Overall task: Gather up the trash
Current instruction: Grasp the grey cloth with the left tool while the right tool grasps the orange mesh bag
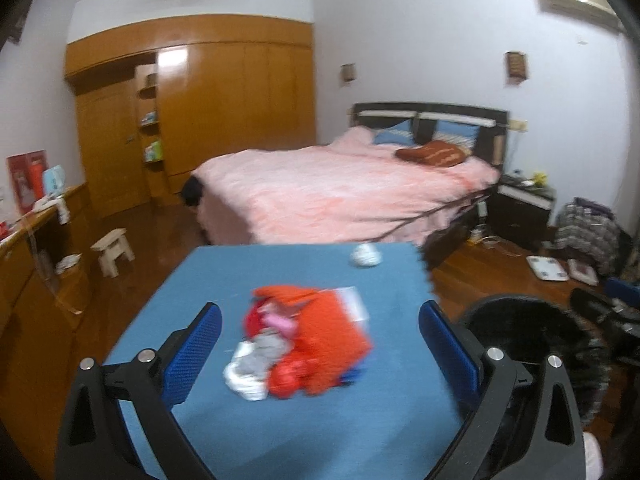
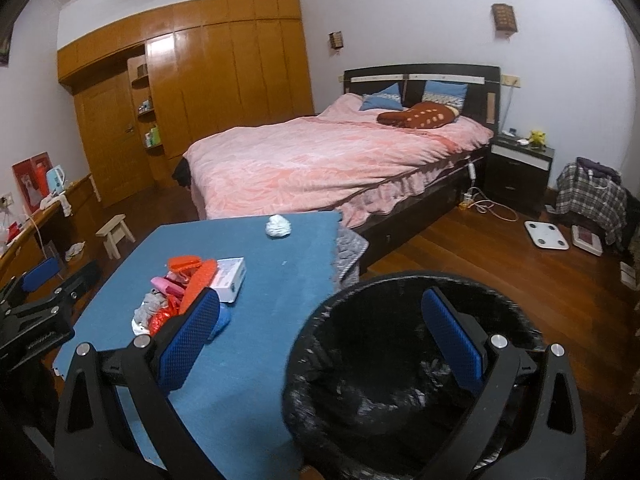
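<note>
Hovering spread and empty, left hand-held gripper [image 1: 320, 344] over trash pile [image 1: 304, 340], blue table [image 1: 280, 432].

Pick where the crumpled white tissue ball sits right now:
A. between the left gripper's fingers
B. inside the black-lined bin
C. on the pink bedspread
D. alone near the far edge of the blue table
D: the crumpled white tissue ball lies by itself on the blue table, beyond the trash pile.

Dim indoor light, blurred left view
</note>
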The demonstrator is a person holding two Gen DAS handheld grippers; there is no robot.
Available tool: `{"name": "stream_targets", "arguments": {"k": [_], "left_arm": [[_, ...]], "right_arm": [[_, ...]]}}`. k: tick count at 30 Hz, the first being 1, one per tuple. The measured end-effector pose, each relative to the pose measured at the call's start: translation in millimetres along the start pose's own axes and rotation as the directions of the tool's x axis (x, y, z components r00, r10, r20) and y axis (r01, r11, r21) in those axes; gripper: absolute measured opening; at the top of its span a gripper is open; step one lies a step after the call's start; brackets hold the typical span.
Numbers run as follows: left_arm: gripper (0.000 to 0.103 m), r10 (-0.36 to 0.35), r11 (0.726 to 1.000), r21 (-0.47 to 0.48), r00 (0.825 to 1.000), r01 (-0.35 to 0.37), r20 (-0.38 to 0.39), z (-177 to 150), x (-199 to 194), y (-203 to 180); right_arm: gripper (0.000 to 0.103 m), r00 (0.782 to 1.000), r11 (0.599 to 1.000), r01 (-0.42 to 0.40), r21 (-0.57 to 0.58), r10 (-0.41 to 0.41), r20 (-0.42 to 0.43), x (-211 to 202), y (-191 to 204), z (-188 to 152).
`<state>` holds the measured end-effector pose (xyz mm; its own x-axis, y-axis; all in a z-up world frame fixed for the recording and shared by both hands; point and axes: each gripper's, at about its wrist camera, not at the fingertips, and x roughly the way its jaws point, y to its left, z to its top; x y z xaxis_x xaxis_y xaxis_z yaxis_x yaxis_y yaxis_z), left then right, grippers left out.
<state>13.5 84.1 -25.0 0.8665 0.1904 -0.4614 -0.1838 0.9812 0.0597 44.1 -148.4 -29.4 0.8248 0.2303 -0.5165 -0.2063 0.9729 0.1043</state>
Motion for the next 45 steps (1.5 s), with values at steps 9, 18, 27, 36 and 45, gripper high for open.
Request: {"name": "stream_targets", "arguments": {"k": [9, 18, 27, 36, 45], "left_arm": [[0.097, 0.157, 0.987, -0.034, 0.986, -0.159, -0.053, -27, 39, 61], [0.093, 0.173, 0.982, -0.058, 0.98, -0.18, -0.098, -47, 65, 92], [0.081, 0.143, 0.986, -0.073, 0.981, -0.153, -0.128, -54, 84, 108], [0.077, 0.076, 0.994, -0.064, 0.985, -0.086, -0.153, -58, 106, 97], [0.06, -0.013, 1.0, -0.024, 0.984, 0.009, -0.179, -56, 134, 72]], "right_arm": [[0.098, 0.998, 0.997, -0.059, -0.046, 0.058, -0.035, 67, 49, -8], [0.092, 0.983, 0.982, -0.15, -0.115, 0.136, -0.124, 130, 112, -25], [0.068, 0.953, 0.969, -0.216, -0.116, 0.184, -0.242, 178, 140, -40], [0.018, 0.902, 0.934, -0.346, -0.092, 0.304, -0.308, 186, 147, -46], [0.016, 0.898, 0.932, -0.356, -0.066, 0.322, -0.298, 184, 137, -40]]}}
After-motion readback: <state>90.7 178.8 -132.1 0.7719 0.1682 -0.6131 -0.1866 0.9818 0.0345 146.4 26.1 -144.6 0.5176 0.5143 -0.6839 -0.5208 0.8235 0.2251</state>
